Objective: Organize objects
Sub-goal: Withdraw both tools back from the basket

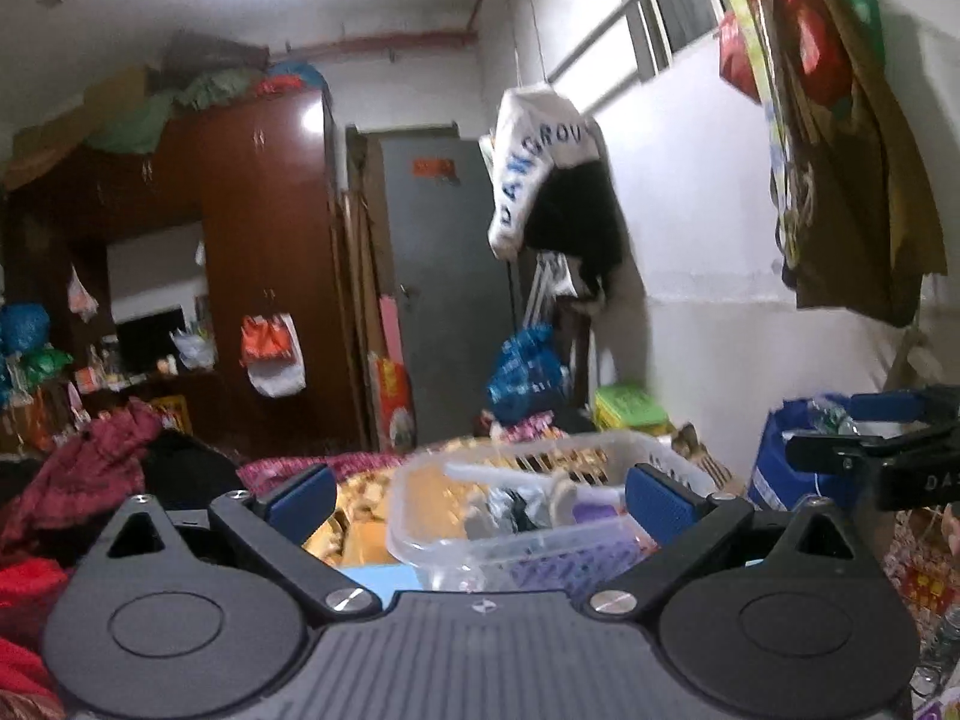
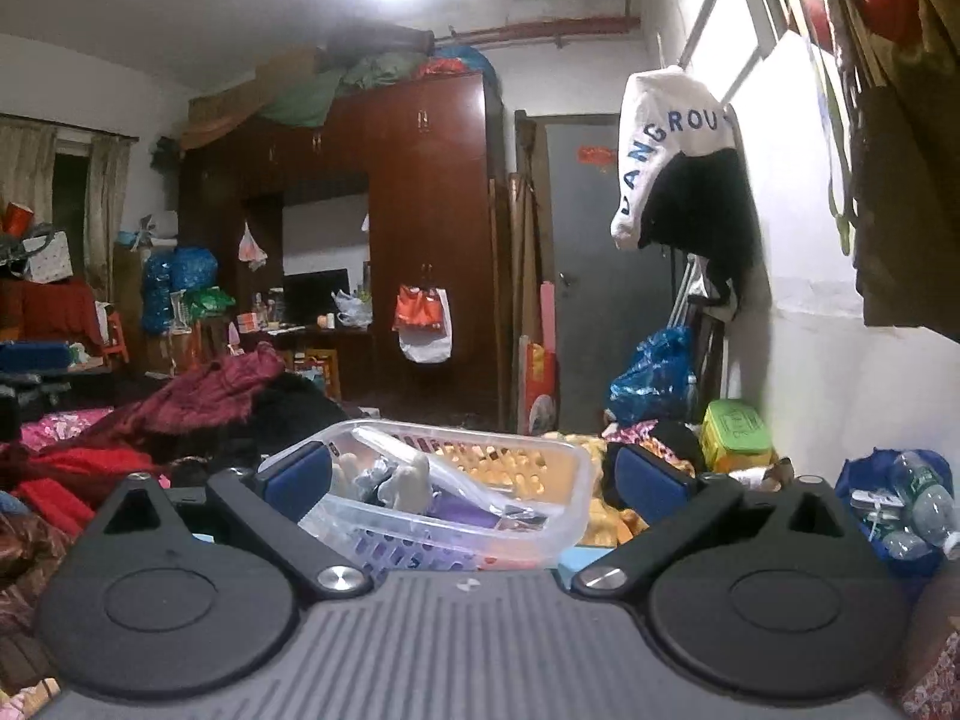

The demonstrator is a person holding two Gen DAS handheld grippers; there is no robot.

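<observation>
A clear slotted plastic basket (image 1: 516,552) (image 2: 456,540) lies on a bed with a yellow patterned cover. Inside it are a white tube, a purple item and some grey and white bits. My left gripper (image 1: 477,501) is open, and its blue pads stand wide apart just in front of the basket without touching it. My right gripper (image 2: 471,480) is also open and wide, with the basket's near end between its pads and nothing gripped. Each gripper also shows at the edge of the other's view: the right gripper (image 1: 852,429) at the right edge and the left gripper (image 2: 33,369) at the left edge.
Maroon and red clothes (image 2: 198,402) are heaped on the bed to the left. A blue bag with plastic bottles (image 2: 900,504) and a green box (image 2: 735,435) sit by the right wall. A white garment (image 2: 666,144) and several bags hang on that wall. A wardrobe and a grey door (image 2: 600,276) stand behind.
</observation>
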